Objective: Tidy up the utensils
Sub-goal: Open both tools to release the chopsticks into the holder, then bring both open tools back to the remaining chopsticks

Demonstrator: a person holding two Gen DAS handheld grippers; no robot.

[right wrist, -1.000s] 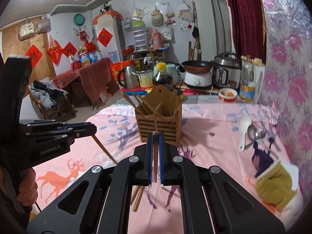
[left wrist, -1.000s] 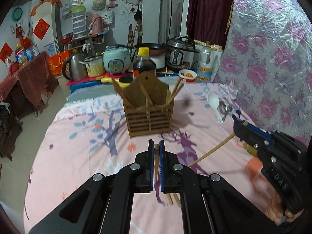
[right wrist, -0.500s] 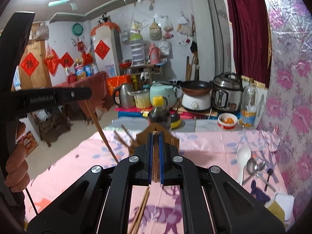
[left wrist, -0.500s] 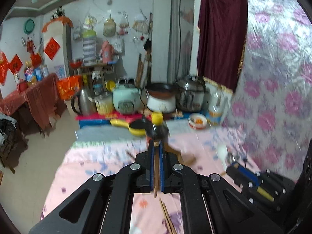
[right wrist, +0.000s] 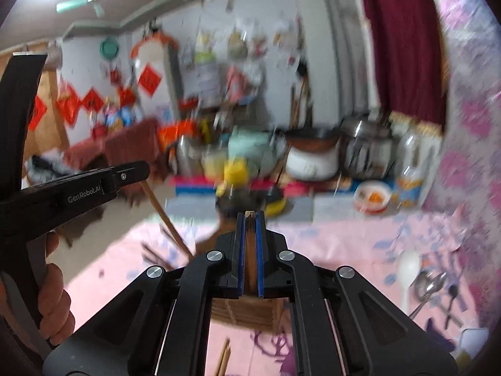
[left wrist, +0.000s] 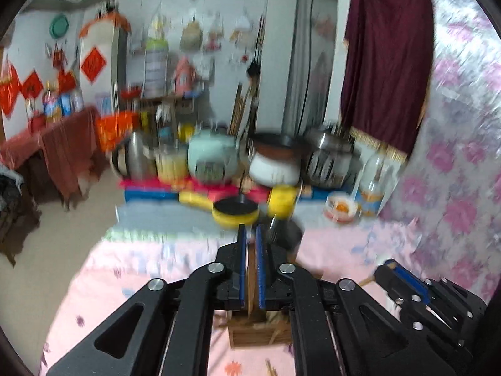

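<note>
My left gripper (left wrist: 250,230) is shut on a wooden chopstick (left wrist: 251,282) that hangs down between its pads, directly above the slatted wooden utensil holder (left wrist: 256,332). My right gripper (right wrist: 250,216) is shut on another wooden chopstick (right wrist: 250,250), above the same holder (right wrist: 247,313). In the right wrist view the left gripper (right wrist: 137,172) shows at the left with its chopstick (right wrist: 166,219) slanting down toward the holder. The right gripper (left wrist: 388,269) shows at the lower right of the left wrist view. Both views are motion-blurred.
Loose chopsticks (right wrist: 224,357) lie on the pink tablecloth (right wrist: 344,250) in front of the holder. A white spoon (right wrist: 408,269) and metal spoons (right wrist: 430,285) lie at the right. A soy sauce bottle (left wrist: 281,210), cookers and a kettle stand behind.
Both grippers have lifted with their chopsticks and moved forward over the holder. The holder now sits low, under the fingers, where before it stood ahead of them.
</note>
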